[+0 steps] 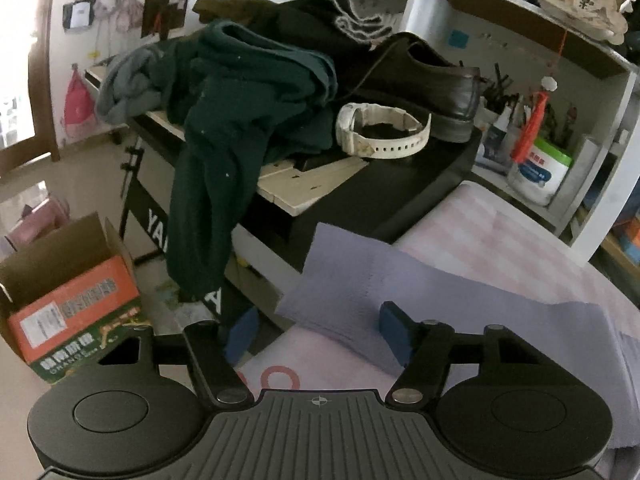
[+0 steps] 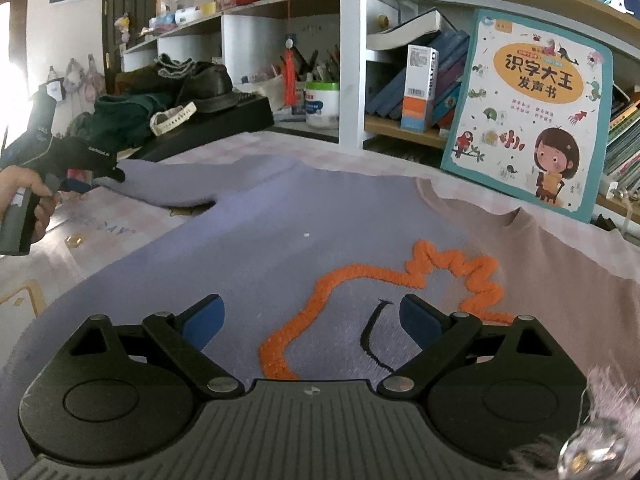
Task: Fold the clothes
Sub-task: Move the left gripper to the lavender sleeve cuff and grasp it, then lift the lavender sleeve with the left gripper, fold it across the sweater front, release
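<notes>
A lilac sweater (image 2: pixel 280 224) with an orange fuzzy outline (image 2: pixel 344 280) lies flat on the pink checked table cover (image 2: pixel 120 232); its right part is pale pink. My right gripper (image 2: pixel 312 324) hovers open over the chest design, nothing between its blue pads. The sweater's left sleeve (image 1: pixel 380 280) stretches toward the table's far left end. My left gripper (image 1: pixel 320 332) stands open at the cuff end of that sleeve, its blue pads on either side of the fabric edge. In the right wrist view a hand holds the left gripper (image 2: pixel 80 184) at the sleeve tip.
A black keyboard (image 1: pixel 400 184) beside the table carries dark green clothes (image 1: pixel 240 100), a black shoe (image 1: pixel 432 80) and a white watch (image 1: pixel 380 132). A cardboard box (image 1: pixel 68 296) sits on the floor. A children's book (image 2: pixel 532 112) leans on shelves behind the table.
</notes>
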### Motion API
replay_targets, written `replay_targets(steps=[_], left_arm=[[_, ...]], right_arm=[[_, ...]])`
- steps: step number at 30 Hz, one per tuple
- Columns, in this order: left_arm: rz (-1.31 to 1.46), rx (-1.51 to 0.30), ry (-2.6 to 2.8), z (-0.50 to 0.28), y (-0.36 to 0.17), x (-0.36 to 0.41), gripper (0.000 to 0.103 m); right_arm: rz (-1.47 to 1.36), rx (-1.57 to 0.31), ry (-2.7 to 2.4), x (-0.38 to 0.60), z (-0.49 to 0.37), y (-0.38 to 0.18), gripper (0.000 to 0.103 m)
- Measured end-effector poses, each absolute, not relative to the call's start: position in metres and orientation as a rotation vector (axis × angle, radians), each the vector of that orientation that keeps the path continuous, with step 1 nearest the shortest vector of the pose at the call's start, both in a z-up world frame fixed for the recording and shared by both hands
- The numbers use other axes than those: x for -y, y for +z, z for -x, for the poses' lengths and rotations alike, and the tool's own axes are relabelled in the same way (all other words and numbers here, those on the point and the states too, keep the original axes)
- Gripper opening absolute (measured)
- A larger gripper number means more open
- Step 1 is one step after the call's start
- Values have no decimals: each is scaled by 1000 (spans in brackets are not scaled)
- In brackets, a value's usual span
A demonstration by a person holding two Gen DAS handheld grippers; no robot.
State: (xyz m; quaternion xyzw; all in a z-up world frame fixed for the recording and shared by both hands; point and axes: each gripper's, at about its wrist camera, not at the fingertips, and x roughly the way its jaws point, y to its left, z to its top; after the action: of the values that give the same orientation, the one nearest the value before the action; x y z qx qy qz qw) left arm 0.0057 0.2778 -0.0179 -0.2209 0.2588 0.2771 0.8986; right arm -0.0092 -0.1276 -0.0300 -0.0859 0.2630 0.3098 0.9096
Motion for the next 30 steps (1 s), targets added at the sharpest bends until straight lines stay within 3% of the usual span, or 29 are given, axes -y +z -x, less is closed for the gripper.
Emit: replay_targets(steps=[4, 8, 11, 30], left_arm=[[527, -501, 567, -2, -20, -285, 45], [595, -465, 561, 2, -22, -292, 14], [621, -437, 535, 3, -18, -290, 4], [419, -306, -21, -39, 76, -131, 3]], right_arm=[[187, -547, 639, 126, 9, -31, 95], [187, -538, 633, 126, 10, -30, 95], [175, -528, 625, 129, 11, -29, 96], [236, -582, 403, 222, 54, -33, 98]])
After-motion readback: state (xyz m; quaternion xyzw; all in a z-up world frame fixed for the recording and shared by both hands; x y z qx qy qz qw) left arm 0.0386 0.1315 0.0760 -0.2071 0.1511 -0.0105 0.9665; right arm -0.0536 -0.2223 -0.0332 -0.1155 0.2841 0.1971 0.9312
